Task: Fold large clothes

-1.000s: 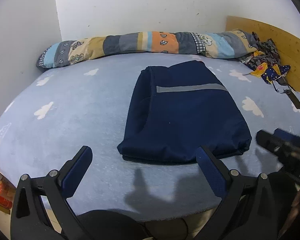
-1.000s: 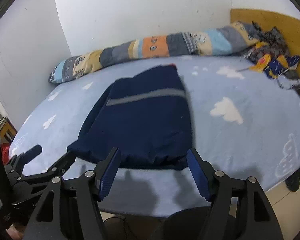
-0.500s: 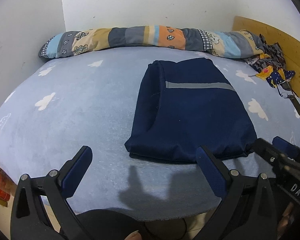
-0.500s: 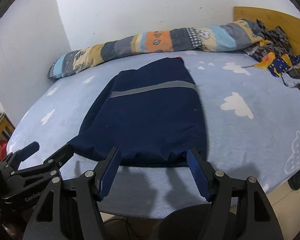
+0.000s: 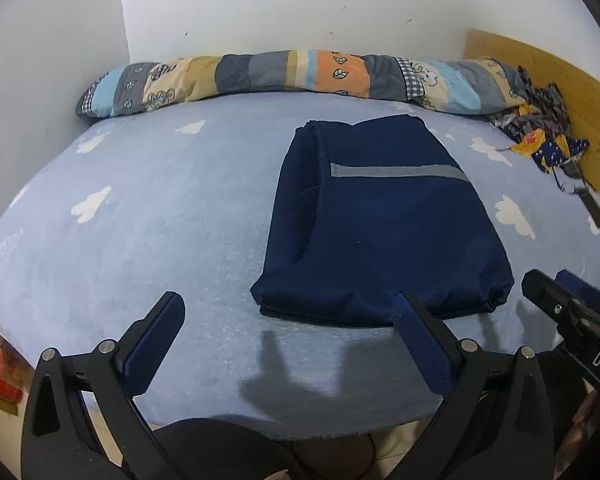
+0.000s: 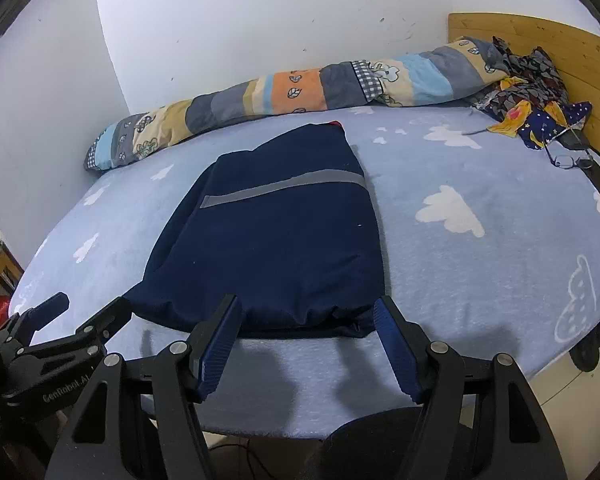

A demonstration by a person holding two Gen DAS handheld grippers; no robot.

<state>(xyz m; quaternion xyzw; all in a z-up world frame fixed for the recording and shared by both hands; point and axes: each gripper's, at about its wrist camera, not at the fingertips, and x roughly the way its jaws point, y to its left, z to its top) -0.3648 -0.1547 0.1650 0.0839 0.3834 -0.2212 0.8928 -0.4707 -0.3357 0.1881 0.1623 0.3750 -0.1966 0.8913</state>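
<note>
Left wrist view: navy garment (image 5: 384, 236) lies folded flat, mid-bed (image 5: 160, 216), near edge toward both tongs. Left tongs (image 5: 288, 340) and right tongs (image 6: 306, 342) gape empty just short of that hem, probably staged for another fold.

A bed (image 5: 148, 216) in a cloud-print sheet carries a folded navy garment (image 5: 384, 236). A patchwork bolster (image 5: 284, 76) and crumpled patterned cloth (image 6: 536, 108) lie along its far edge.
</note>
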